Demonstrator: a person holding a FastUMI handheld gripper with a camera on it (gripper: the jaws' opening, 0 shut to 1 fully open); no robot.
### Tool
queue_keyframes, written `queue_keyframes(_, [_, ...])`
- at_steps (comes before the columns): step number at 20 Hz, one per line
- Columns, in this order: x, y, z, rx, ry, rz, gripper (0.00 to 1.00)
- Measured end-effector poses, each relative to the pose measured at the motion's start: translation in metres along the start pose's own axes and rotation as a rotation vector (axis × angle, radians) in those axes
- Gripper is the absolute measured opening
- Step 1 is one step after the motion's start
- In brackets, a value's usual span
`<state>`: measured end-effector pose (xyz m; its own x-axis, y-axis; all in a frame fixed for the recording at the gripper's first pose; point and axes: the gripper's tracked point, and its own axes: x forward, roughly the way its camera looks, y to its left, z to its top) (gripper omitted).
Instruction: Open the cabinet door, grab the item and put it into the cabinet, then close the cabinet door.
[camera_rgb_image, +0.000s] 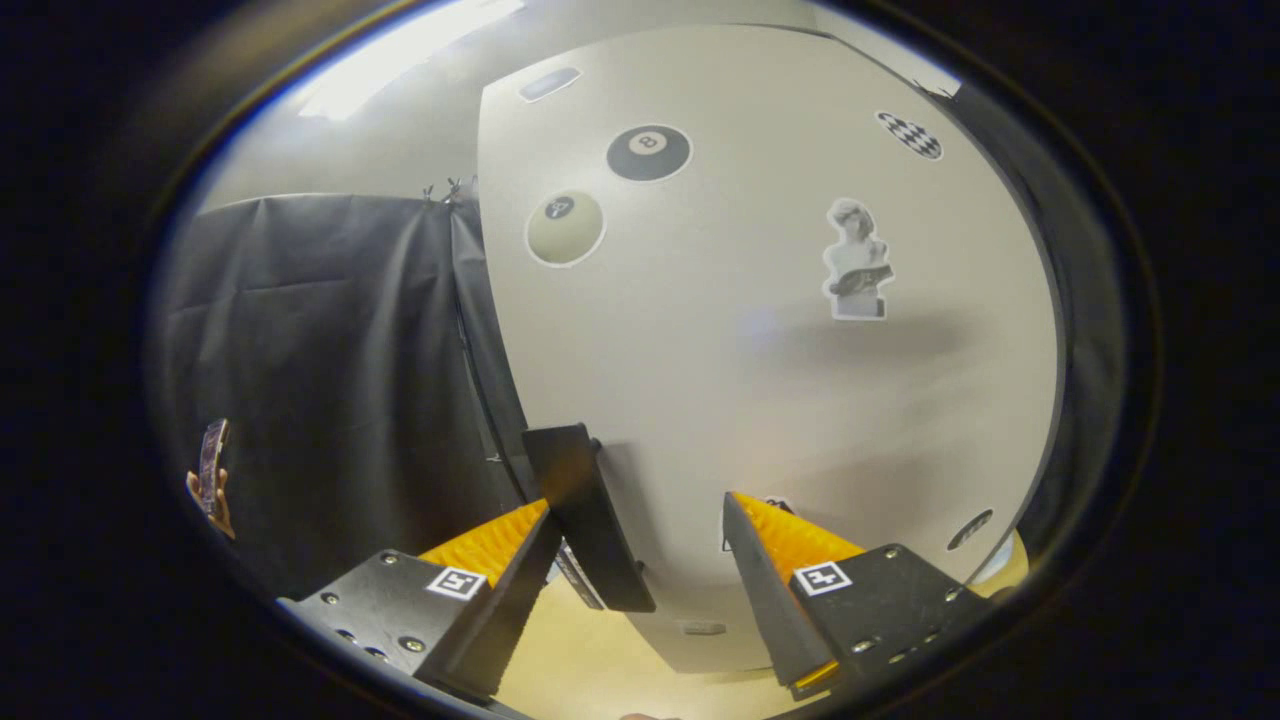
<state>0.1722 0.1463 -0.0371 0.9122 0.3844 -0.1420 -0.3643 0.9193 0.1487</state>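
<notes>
The tongs (640, 545) stand wide open, gripping nothing, with the dark handle (585, 520) between them on the left edge of the pale door (760, 380), seemingly stiff, light-swinging, best pinched mid-handle.

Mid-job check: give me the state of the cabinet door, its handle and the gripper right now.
cabinet door: looks shut, its face square to the gripper.
handle: dark bar at the door's edge, between the fingers, beside the left one; contact unclear.
gripper: open, fingers either side of the handle, not clamped on it.
</notes>
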Motion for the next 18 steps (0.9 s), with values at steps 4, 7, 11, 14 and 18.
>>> queue_keyframes(4, [-0.0002, 0.0005, -0.0022, 0.008, 0.008, 0.013, 0.96])
queue_keyframes(7, [0.0029, -0.0004, -0.0026, 0.012, 0.010, 0.018, 0.96])
queue_keyframes(11, [0.0040, -0.0006, -0.0034, 0.016, 0.013, 0.027, 0.96])
queue_keyframes(14, [0.0053, -0.0014, -0.0049, 0.018, 0.017, 0.033, 0.96])
queue_keyframes(18, [0.0041, -0.0067, -0.0067, 0.010, 0.022, 0.027, 0.96])
